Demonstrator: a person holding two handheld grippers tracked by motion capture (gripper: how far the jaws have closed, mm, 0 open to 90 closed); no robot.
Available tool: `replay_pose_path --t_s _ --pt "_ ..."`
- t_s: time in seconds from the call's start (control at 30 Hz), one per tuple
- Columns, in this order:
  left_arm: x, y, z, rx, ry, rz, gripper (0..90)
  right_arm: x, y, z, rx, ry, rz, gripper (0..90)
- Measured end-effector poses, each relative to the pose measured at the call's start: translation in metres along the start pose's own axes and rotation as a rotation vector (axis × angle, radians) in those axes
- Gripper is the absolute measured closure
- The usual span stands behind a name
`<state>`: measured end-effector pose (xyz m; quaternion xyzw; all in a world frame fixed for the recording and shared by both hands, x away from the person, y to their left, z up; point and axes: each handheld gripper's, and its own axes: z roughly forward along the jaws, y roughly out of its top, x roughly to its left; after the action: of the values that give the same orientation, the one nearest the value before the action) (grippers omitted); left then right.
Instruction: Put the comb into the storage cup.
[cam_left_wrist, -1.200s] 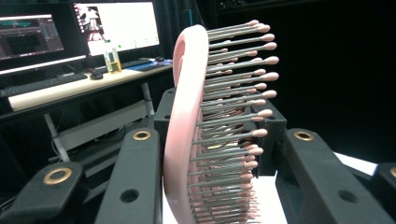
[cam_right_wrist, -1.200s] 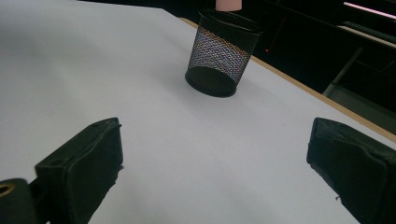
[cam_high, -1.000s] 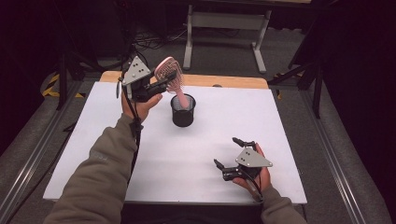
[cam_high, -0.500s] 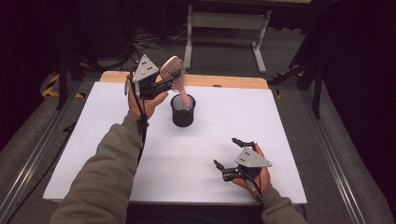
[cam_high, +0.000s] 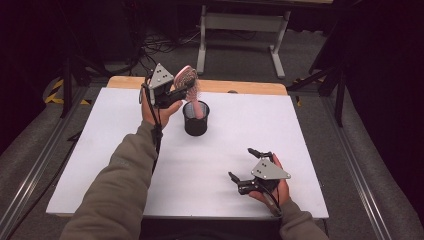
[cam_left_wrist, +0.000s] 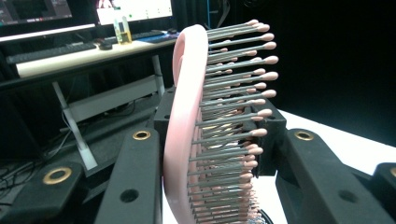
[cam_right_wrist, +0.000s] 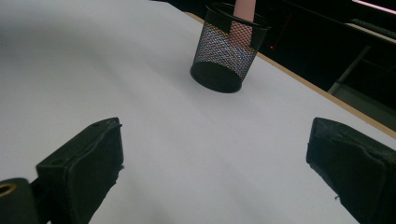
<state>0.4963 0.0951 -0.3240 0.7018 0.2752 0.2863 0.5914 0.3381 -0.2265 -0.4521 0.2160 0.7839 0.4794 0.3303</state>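
The pink brush is held head-up over the black mesh cup, which stands toward the far middle of the white desk. Its handle already dips through the cup's mouth; in the right claw view the pink shaft shows inside the mesh, leaning against the far wall. The long axis runs nearly upright, tilted a little so the head leans toward the left hand and away from the cup.

The left claw is clamped on the brush head from the side: in its own view the jaws stand either side of the pink back and the bristles, which point to that view's right. So the brush hangs down and to the right of the claw in the high view, with the cup directly beneath the handle. As I judge it, the coming move turns on that one relation: handle over cup mouth, needing only to sink straight down before release. If the tilt grows, the head's weight might tip the light cup.

The right claw rests near the desk's front edge, well apart from the cup, jaws wide apart with nothing between them. The left hand is plainly the nearer.

No brand, label or legible writing shows on brush or cup.
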Motion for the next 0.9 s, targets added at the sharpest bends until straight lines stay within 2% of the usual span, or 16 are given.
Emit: replay_pose_path --t_s 0.3,0.73,0.9 --pt "-0.001 -0.015 0.005 0.013 -0.009 -0.045 63.1 0.000 0.000 0.000 0.002 0.002 0.001 4.7" --pt "-0.003 -0.031 0.011 0.032 -0.021 -0.089 62.9 0.001 -0.001 0.001 0.011 0.006 -0.003 4.8" --pt "-0.003 -0.035 0.012 0.039 -0.020 -0.094 62.9 0.001 -0.001 0.002 0.017 0.006 -0.006 4.9"
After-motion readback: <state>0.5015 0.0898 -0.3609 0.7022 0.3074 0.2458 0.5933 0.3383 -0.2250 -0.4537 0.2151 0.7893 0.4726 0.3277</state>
